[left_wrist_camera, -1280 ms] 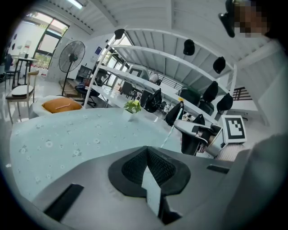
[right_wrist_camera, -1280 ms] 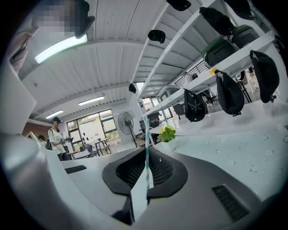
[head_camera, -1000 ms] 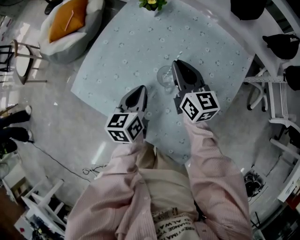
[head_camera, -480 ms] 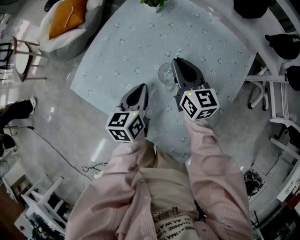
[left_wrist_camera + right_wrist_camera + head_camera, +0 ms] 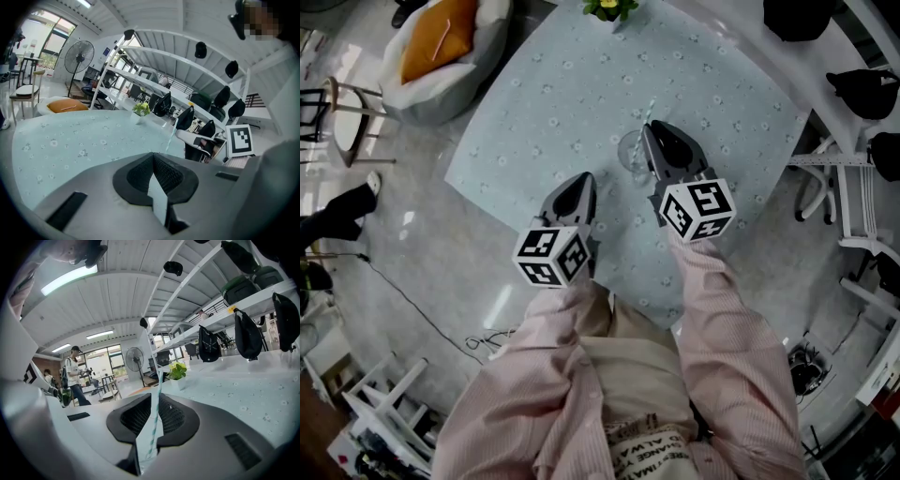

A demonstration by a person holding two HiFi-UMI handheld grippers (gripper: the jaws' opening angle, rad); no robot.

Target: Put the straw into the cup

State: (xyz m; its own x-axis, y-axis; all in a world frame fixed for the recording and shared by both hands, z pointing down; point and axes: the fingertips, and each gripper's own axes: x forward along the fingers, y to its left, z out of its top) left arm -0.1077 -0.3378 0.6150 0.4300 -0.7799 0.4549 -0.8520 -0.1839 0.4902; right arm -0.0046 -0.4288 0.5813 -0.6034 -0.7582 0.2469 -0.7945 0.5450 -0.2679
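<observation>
Jaws of the right gripper [image 5: 157, 400] are pinching a striped paper straw [image 5: 153, 420] between their dark pads. The straw is running up between them and poking out past the tips. In the head view this gripper is hovering over a table [image 5: 534, 103] that is wearing a pale flowered cloth. A clear cup [image 5: 630, 150] is standing just beside the gripper's nose, at about 8 o'clock from it. Whether the straw's far end is reaching the cup cannot be told.

The left gripper [image 5: 153, 158] is keeping its jaws pressed together, with nothing showing between them. It is hanging at 7 o'clock from the cup, apart from it, near the table's edge. A small potted plant [image 5: 609, 8] is sitting at the table's 12 o'clock edge. A beanbag [image 5: 441, 52] with an orange cushion is lying on the floor at 10 o'clock.
</observation>
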